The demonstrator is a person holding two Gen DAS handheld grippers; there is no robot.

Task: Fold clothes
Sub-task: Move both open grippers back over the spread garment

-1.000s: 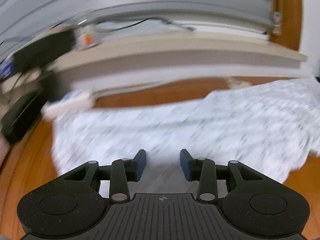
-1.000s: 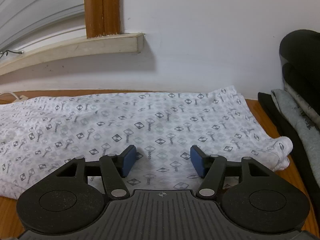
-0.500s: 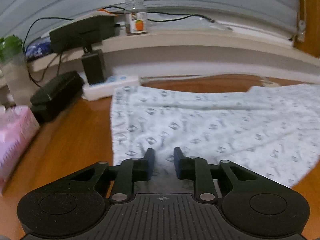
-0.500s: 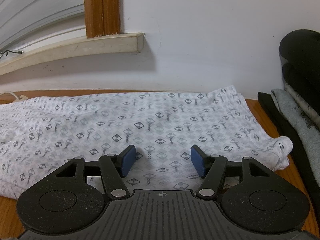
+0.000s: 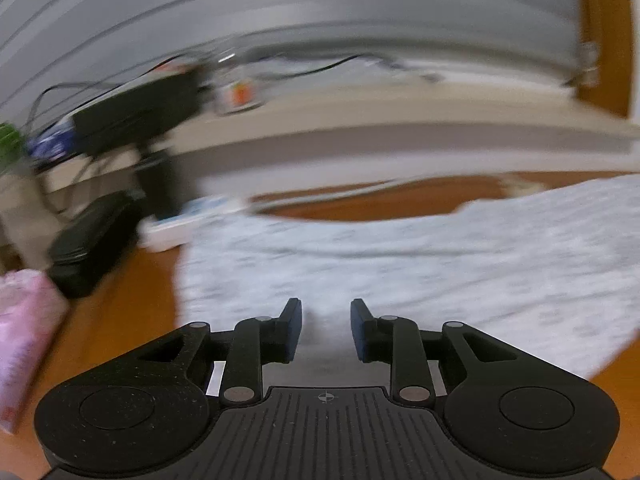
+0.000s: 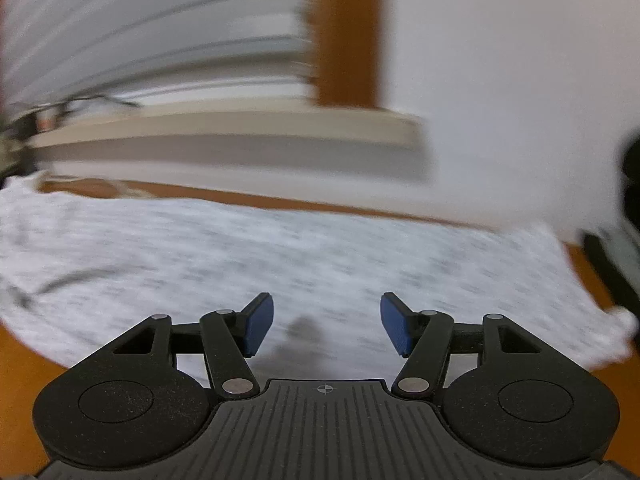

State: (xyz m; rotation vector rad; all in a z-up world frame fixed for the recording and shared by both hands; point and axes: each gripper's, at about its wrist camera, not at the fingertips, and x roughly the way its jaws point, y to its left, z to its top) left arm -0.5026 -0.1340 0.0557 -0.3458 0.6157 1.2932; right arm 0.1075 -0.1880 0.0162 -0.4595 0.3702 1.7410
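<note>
A white garment with a small grey print [image 5: 440, 264] lies spread flat on the orange wooden table [image 5: 120, 312]. Both views are smeared by motion. My left gripper [image 5: 326, 320] is low over the garment's left part, near its left edge, jaws apart with only cloth showing below the gap. In the right wrist view the same garment [image 6: 280, 248] fills the middle. My right gripper [image 6: 327, 320] is open wide above it, with nothing between its blue pads [image 6: 260, 324].
Left of the garment are a white power strip [image 5: 176, 228], a black case [image 5: 92, 244] and a pink tissue pack [image 5: 20, 336]. A black box [image 5: 136, 116] and a jar [image 5: 240, 94] stand on the window sill [image 5: 400, 128]. Dark folded clothes [image 6: 628, 200] sit at the far right.
Both cameras are now moving fast. The right view has swung left, showing more sill and window frame. The left jaws stand a little wider than half a second ago.
</note>
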